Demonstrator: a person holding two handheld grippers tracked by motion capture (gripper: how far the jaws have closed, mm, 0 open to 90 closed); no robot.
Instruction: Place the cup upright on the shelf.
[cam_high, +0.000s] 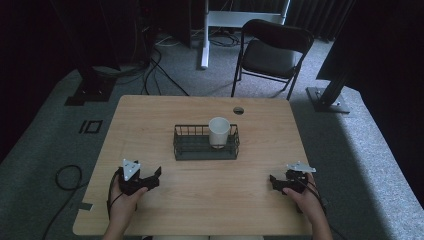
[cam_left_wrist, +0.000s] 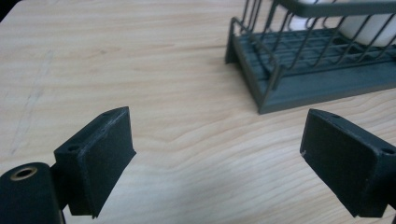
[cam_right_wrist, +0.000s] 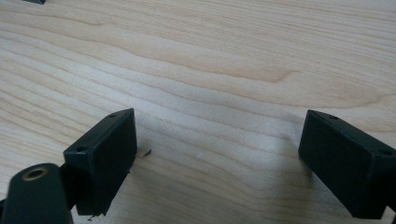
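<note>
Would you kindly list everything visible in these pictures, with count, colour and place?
table: one, light wood, centre of the high view
wire basket: one, dark grey, mid-table
cup: one, white, upright in the basket's right half
hole: one, round, dark, far table edge
folding chair: one, black, beyond the table
cables: several, black, on the grey carpet
left gripper: one, black, near left of the table, jaws open, empty
right gripper: one, black, near right, jaws open, empty
hands: two, each holding a gripper

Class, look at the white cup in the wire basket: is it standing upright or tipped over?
Upright. In the high view the cup stands in the basket with its round open mouth facing up, rim above the basket's right side.
</note>
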